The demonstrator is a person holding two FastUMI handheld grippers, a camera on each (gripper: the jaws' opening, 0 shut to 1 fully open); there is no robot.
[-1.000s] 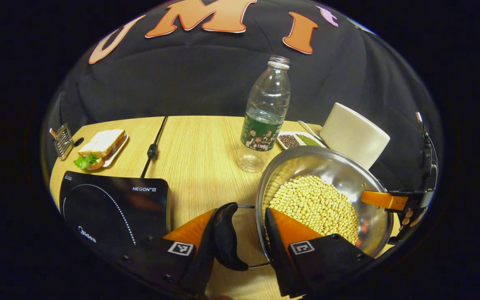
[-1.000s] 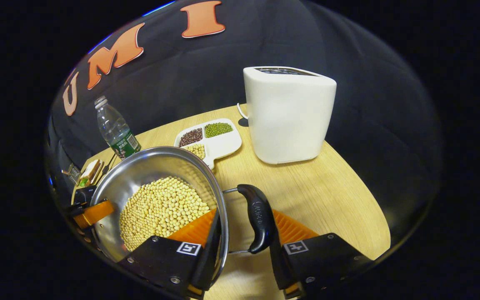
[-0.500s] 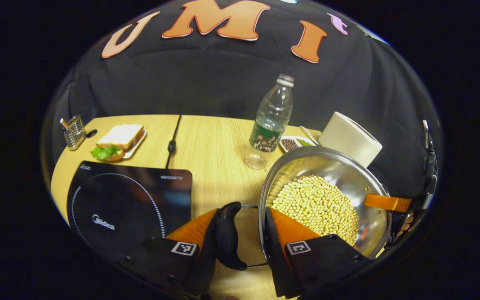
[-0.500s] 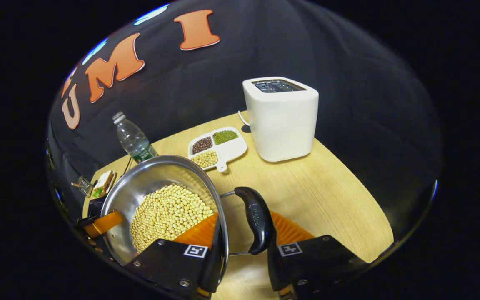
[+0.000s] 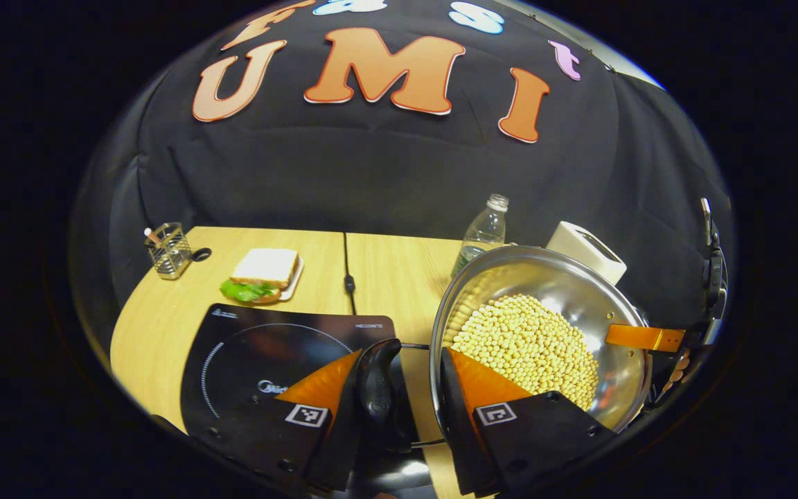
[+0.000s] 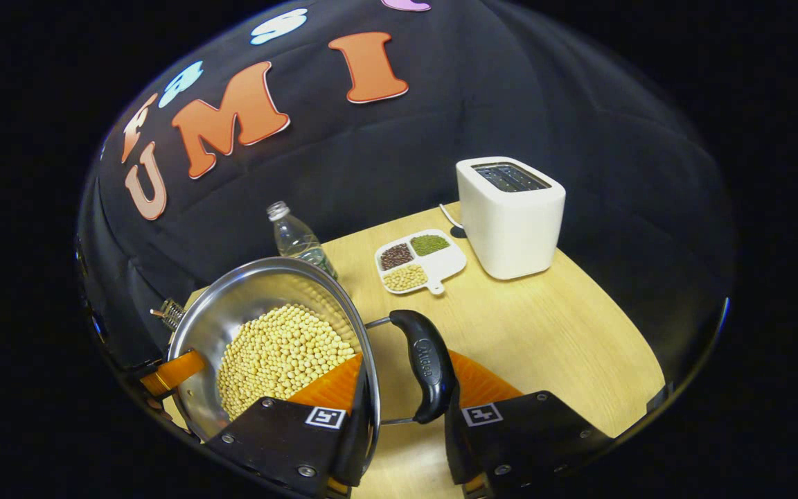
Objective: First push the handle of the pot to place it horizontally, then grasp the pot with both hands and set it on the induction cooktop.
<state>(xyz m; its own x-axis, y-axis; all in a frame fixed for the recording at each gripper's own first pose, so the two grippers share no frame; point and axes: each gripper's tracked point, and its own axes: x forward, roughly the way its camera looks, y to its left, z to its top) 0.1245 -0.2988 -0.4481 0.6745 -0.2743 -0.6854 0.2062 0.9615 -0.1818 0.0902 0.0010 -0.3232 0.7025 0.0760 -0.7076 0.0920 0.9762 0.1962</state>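
In the lower centre of the left gripper view, the left hand-held gripper [image 5: 409, 398] is clamping the pot [image 5: 579, 298] between its rim and its left handle [image 5: 377, 388]: one finger sits outside the black grip, the other inside the wall, lying against the soybeans [image 5: 527, 350]. In the lower centre of the right gripper view, the right hand-held gripper [image 6: 402, 409] is gripping the opposite side the same way, one finger inside the rim, the other outside the right handle [image 6: 427, 364]. The pot appears to be hanging in the air, carried by both, at lower right of the left gripper view, with the induction cooktop [image 5: 267, 353] lying just left of it and below.

The risk is mostly in the two grips. Each appears to be pinching a thin rim and a loop handle on wire, so if one hand is rising or travelling faster than the other, the pot is likely to tilt and the heaped soybeans would spill over the low wall. A slackening finger could let the handle pivot and drop that side.

Farther off, the water bottle [image 5: 482, 232] is standing just behind the pot's rim, so a backward swing could knock it over. The cooktop's cable [image 5: 348, 277] is running up the bench [image 5: 156, 305], with the sandwich plate [image 5: 264, 274] behind the cooktop; overshooting the glass could catch either one. The toaster [image 6: 510, 215] and bean tray [image 6: 421, 260] are standing well apart, upper right in the right gripper view.
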